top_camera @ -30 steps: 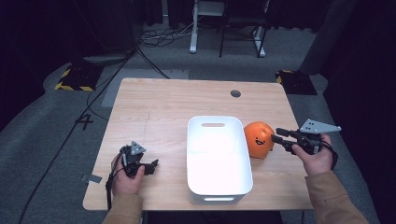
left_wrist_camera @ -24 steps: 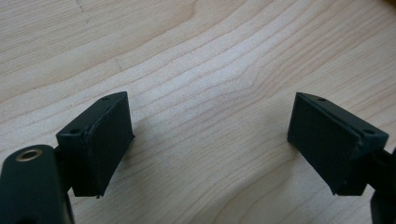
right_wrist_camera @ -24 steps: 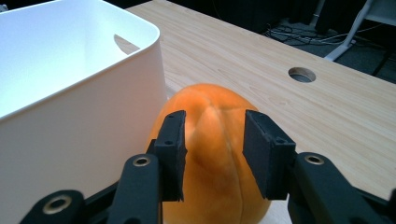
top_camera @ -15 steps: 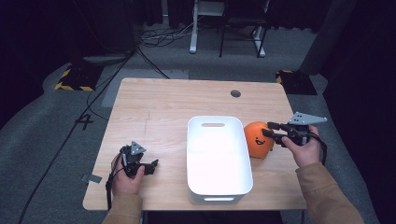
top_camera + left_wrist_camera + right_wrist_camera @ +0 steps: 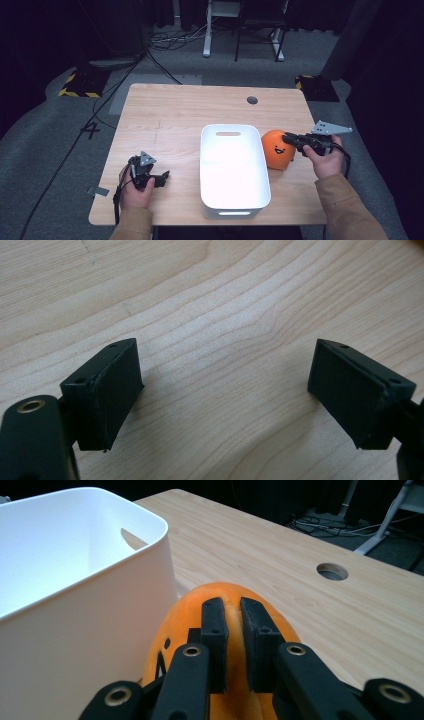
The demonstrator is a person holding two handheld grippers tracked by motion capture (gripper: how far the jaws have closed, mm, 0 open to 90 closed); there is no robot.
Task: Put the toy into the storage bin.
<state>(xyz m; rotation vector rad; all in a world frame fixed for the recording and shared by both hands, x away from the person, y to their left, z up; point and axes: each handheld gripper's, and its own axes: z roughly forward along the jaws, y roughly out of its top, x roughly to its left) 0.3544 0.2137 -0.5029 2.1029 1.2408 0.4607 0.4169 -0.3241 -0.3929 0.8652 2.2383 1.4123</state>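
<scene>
An orange ball with a smiling face lies on the wooden table, touching the right wall of a white bin. My right gripper reaches in from the right, over the top of the ball. In the right gripper view its jaws have just been closing. They stand almost together, pinching a ridge of the orange ball between the pads. Near the front left, my left gripper rests open. In its own view, bare wood lies between its pads.
The white bin is empty and stands at the middle front of the table. A round cable hole sits in the far right of the tabletop. Beyond the table are dark floor, cables and chair legs.
My right gripper moved left onto the top of the orange ball, and its jaws came together there. The left hand stayed put.
</scene>
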